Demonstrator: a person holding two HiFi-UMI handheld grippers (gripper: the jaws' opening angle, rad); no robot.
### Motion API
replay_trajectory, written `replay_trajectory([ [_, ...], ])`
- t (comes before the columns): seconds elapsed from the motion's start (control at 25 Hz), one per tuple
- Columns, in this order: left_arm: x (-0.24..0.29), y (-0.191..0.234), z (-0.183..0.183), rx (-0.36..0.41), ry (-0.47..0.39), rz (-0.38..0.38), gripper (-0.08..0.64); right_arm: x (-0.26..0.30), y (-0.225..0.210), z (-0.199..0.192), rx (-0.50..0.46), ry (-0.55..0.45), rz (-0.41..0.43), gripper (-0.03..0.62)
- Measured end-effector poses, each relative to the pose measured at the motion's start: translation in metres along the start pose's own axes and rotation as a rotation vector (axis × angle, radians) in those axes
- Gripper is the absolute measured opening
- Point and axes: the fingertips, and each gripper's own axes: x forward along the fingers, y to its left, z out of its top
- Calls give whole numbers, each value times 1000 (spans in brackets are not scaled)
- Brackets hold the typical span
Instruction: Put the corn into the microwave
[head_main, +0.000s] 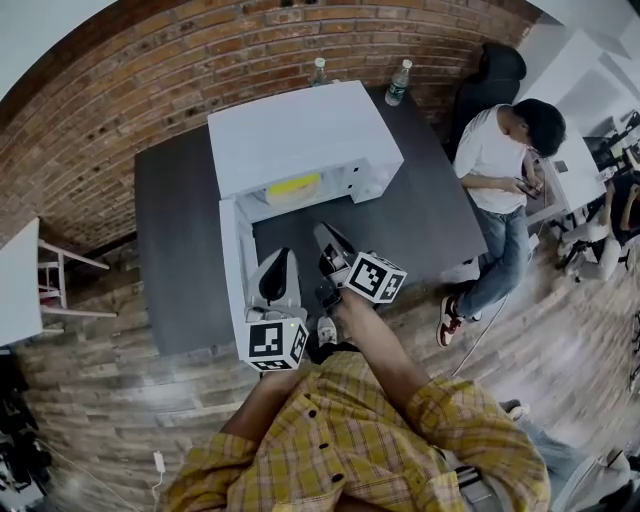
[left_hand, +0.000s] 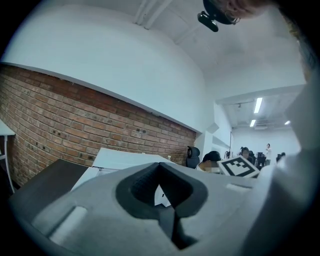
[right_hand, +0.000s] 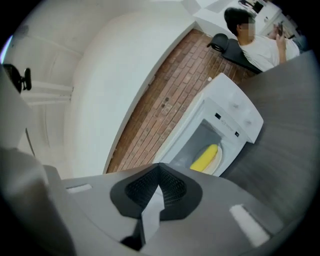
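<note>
The white microwave (head_main: 300, 135) stands on a dark table (head_main: 420, 210), its door (head_main: 232, 270) swung open toward me on the left. A yellow corn cob (head_main: 293, 186) lies on a pale plate inside the cavity; the right gripper view also shows the corn (right_hand: 205, 158) in the microwave (right_hand: 227, 107). My left gripper (head_main: 282, 256) hovers beside the open door, shut and empty. My right gripper (head_main: 322, 232) is in front of the cavity, clear of the corn, shut with nothing between its jaws. The left gripper (left_hand: 161, 187) looks over the microwave's top (left_hand: 120, 159).
Two bottles (head_main: 398, 82) (head_main: 319, 70) stand at the table's back edge against the brick wall. A seated person (head_main: 500, 150) is at the table's right side. A white table (head_main: 15, 290) and a stool frame are at the left.
</note>
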Motion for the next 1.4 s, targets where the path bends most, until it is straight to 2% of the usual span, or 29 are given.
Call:
replay_trajectory([
  [0.36,-8,-11,9,28,-8,-23,-3,-31,52,12,-354,-16,27,0],
  [0.8,-17,-12,14,57,-7,-41,-3,-56,81,6,-778,-24,-24,2],
  [1.08,-17,-14,9,73,0,-46,-3,-59,88,0,-853,-19,-21,2],
  [1.4,-16,-14,9,78,-10,-43,-3,-64,98,-1,-894,-23,-7,2],
])
